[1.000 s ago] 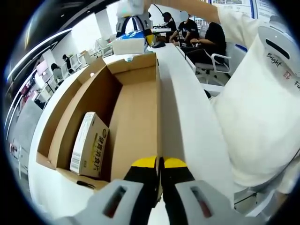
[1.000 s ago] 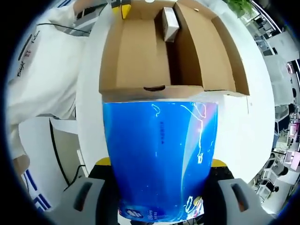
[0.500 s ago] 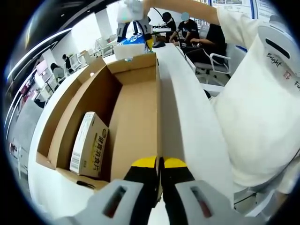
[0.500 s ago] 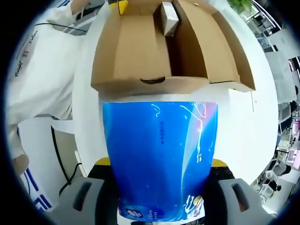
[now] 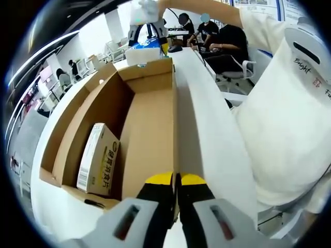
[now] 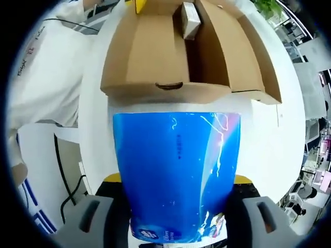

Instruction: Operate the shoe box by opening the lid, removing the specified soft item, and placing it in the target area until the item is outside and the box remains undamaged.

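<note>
An open cardboard shoe box (image 5: 150,119) lies lengthwise on the white table (image 5: 207,134), with a small beige carton (image 5: 98,157) against its left wall. My left gripper (image 5: 176,179) is shut, pinching the top edge of the box's right wall at the near end. My right gripper (image 6: 177,178) is shut on a soft blue plastic-wrapped pack (image 6: 176,170), held outside the shoe box (image 6: 145,51), above the table just past its end wall. In the left gripper view the blue pack (image 5: 144,46) hangs in my right gripper (image 5: 147,31) beyond the box's far end.
A person in a white top (image 5: 289,113) stands close along the table's right side, also at the left in the right gripper view (image 6: 46,67). A black cable (image 6: 59,165) hangs off the table edge. Seated people (image 5: 207,31) and chairs fill the room behind.
The right gripper has drawn the blue pack a little farther up and away from the box's end. The left gripper and the box have stayed still.
</note>
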{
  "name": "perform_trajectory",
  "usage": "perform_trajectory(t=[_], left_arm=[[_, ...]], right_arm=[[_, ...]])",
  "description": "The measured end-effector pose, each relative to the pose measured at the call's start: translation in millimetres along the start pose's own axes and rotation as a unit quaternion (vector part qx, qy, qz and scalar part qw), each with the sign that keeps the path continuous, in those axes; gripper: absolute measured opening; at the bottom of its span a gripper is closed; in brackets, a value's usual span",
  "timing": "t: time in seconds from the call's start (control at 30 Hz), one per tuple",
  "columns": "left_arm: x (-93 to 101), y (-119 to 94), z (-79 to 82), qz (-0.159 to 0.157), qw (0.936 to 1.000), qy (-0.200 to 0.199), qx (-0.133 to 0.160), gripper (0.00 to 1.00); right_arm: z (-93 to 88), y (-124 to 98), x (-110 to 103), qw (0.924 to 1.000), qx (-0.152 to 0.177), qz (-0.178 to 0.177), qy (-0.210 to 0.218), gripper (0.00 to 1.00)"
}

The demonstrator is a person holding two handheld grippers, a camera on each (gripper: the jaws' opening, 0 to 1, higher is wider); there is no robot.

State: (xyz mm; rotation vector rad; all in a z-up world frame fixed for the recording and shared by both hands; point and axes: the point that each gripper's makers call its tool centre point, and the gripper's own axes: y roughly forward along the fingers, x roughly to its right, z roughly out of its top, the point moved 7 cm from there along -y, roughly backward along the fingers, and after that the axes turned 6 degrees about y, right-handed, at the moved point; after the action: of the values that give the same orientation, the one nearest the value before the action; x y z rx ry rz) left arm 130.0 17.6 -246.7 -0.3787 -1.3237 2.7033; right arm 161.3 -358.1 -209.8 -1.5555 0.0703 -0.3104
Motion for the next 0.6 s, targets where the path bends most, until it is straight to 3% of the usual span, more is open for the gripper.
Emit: perform_trajectory(t=[0.13,0.23,0.6], left_arm=[[-0.4,-0.1,-0.1,0.000,1.0000,0.000,0.000,0.01],[-0.3,-0.1,0.0,0.000,1.0000,0.000,0.000,0.01],[1.4,0.3,1.0,0.001,1.0000,0.000,0.001,0.01]], right_arm=[[-1.2,0.3,-1.0,0.9998,-0.008,0.004,-0.017,0.75],[-2.0,0.5,-0.3,0.9999,-0.015,0.005,0.000,0.75],[-1.7,-2.6,1.4,0.9999,0.000,-0.009,-0.013,0.74]])
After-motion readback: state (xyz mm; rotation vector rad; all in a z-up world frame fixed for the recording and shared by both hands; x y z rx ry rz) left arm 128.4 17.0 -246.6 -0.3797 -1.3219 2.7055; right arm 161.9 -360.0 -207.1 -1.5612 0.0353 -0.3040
